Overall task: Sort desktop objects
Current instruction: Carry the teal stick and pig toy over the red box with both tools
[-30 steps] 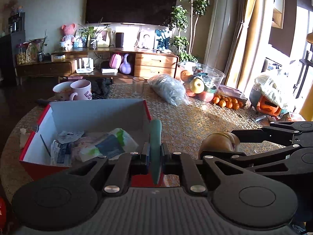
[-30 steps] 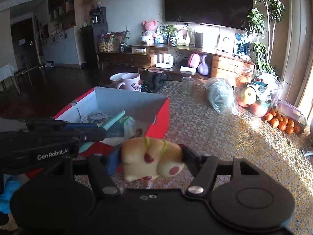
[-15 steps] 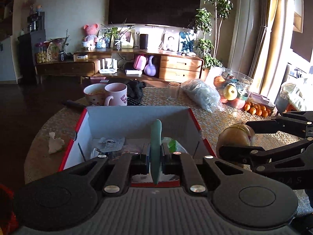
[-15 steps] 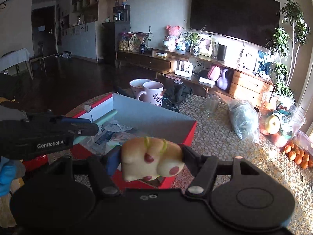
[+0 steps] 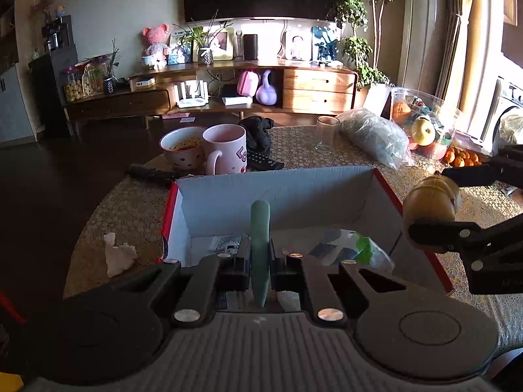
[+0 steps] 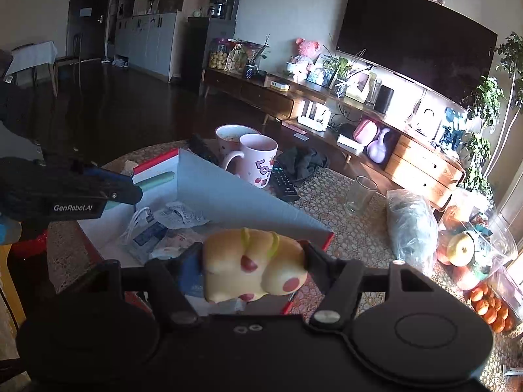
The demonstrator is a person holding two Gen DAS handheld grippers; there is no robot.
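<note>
box point(image 5: 278, 192) now centred; its contents half hidden by grippers

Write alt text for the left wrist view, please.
The left gripper, shut on a pale green stick, hangs over an open red box of papers. At right, the right gripper holds a yellow toy; mugs stand behind.

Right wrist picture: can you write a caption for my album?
The right tool holds a squishy yellow toy over the red box.
</note>
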